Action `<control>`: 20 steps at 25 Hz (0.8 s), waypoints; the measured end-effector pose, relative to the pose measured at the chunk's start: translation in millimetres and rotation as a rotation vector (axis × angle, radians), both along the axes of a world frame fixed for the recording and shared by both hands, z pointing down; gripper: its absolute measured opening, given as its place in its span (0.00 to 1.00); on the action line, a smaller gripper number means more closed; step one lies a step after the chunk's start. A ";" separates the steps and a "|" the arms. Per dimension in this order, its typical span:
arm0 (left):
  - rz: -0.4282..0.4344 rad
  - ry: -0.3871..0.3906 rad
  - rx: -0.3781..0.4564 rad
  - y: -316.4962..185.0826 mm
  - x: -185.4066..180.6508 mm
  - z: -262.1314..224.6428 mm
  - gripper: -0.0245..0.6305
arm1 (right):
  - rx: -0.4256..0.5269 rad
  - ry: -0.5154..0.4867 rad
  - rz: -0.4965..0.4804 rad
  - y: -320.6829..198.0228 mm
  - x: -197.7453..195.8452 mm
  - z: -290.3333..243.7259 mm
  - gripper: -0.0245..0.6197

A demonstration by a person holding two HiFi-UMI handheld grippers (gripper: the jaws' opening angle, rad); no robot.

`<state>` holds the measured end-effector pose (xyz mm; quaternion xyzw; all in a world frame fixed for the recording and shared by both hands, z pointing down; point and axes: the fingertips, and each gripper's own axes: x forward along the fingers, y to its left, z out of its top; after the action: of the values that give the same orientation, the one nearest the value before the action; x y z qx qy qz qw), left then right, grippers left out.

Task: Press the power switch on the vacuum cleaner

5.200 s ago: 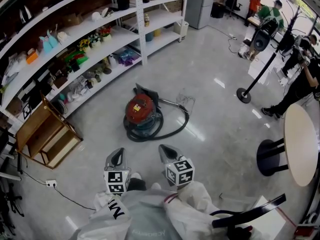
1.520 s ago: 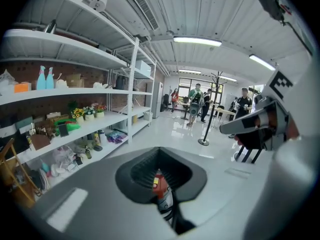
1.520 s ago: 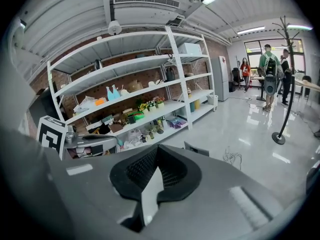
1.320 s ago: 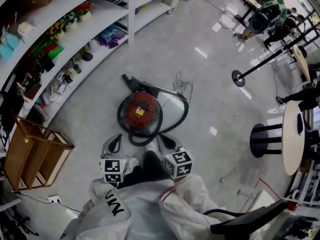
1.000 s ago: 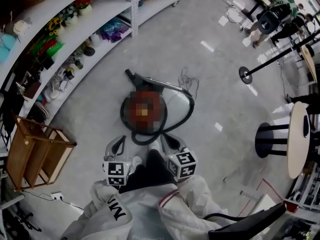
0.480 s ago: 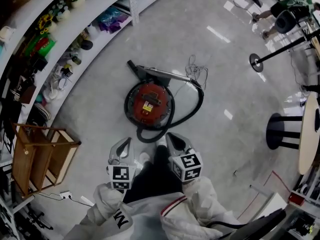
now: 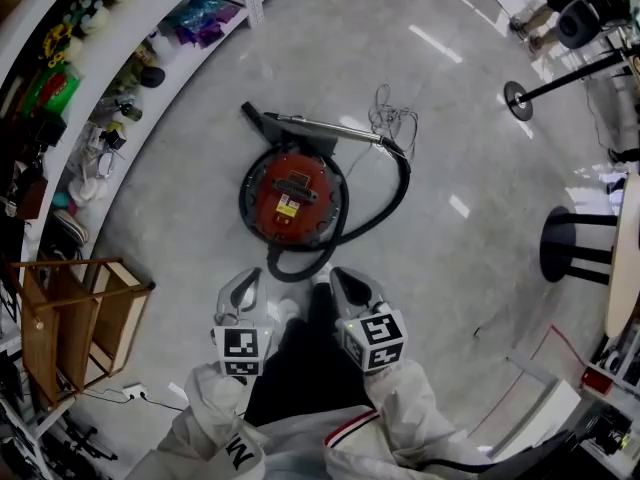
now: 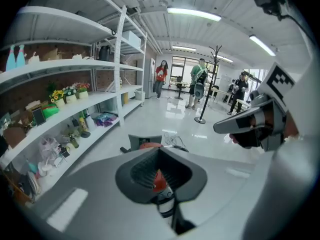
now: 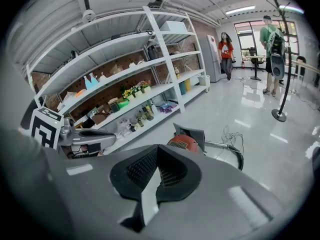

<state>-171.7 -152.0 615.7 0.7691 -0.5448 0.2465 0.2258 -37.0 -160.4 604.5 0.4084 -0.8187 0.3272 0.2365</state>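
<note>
A round red vacuum cleaner [image 7: 293, 196] sits on the grey floor, ringed by its black hose [image 7: 385, 203]. Its metal wand [image 7: 325, 128] lies behind it. In the head view both grippers hover side by side just short of the vacuum, above the person's feet. My left gripper [image 7: 248, 276] is shut, with nothing held. My right gripper [image 7: 340, 274] is shut and empty too. The left gripper view shows the vacuum [image 8: 149, 145] just past the closed jaws. In the right gripper view the vacuum [image 9: 184, 143] lies a little ahead and to the right. No switch can be made out.
White shelves [image 7: 90, 58] full of small goods run along the left. A wooden crate [image 7: 70, 313] stands at lower left. A loose cord [image 7: 392, 118] lies behind the vacuum. A stanchion base [image 7: 518, 99] and a round table's black foot [image 7: 575, 248] are to the right. People stand far off [image 9: 225, 51].
The person has walked up to the vacuum, which now lies close in front of both grippers. Both grippers stayed shut and side by side.
</note>
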 end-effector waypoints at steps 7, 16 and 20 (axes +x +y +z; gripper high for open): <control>0.012 0.016 -0.028 -10.3 13.5 27.2 0.04 | 0.002 0.020 -0.016 -12.9 1.2 19.8 0.04; -0.019 0.006 -0.067 -19.9 13.1 66.4 0.04 | -0.047 0.036 -0.015 -20.7 13.1 57.6 0.04; -0.059 0.002 -0.082 -29.0 5.3 83.2 0.04 | -0.055 0.039 -0.025 -30.5 13.7 71.8 0.04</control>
<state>-166.4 -180.9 698.8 0.7430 -0.5566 0.2610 0.2646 -23.3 -190.9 676.3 0.3978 -0.8097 0.3384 0.2676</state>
